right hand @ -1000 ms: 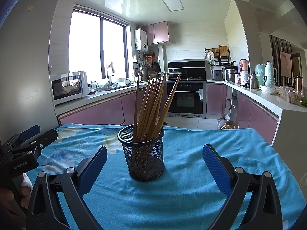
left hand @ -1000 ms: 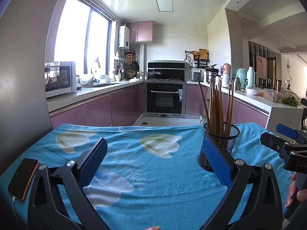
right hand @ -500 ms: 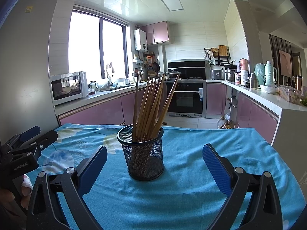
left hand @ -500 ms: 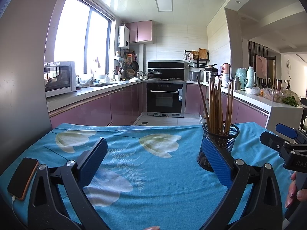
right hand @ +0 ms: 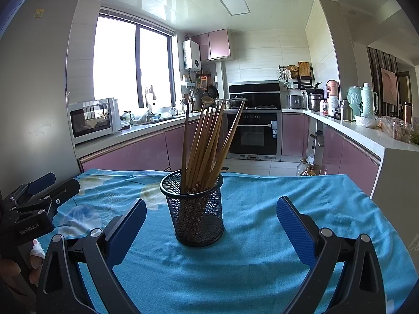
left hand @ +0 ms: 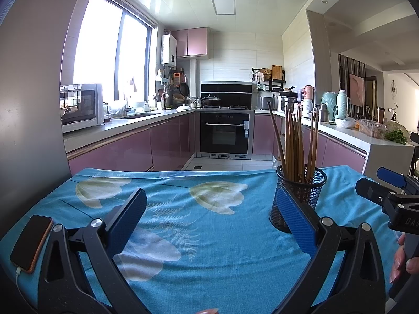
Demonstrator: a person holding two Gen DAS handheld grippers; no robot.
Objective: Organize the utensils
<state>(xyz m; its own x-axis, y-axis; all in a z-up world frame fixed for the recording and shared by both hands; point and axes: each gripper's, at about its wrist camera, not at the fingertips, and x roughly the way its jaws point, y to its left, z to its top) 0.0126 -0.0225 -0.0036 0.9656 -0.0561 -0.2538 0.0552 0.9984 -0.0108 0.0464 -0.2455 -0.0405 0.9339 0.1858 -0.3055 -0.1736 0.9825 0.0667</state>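
Chopsticks (right hand: 207, 141) fill the mesh cup (right hand: 195, 209) between wide-apart right jaws; only the left view shows a phone (left hand: 31, 243).

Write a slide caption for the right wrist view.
Open right gripper faces a black mesh holder of wooden chopsticks on blue floral cloth.

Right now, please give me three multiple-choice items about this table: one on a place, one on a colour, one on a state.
1. Where do the chopsticks stand?
A. In the black mesh cup
B. Flat on the cloth
C. In the microwave

2. What colour is the tablecloth?
A. Red
B. Blue with pale flowers
C. Plain white

3. How are the right tongs?
A. Shut on a chopstick
B. Shut on the cup
C. Open, holding nothing

Key: 1 A, the sticks rise out of the cup's rim. 2 B, blue cloth with pale flowers covers the table. 3 C, both blue pads stand wide apart, clear of the cup.
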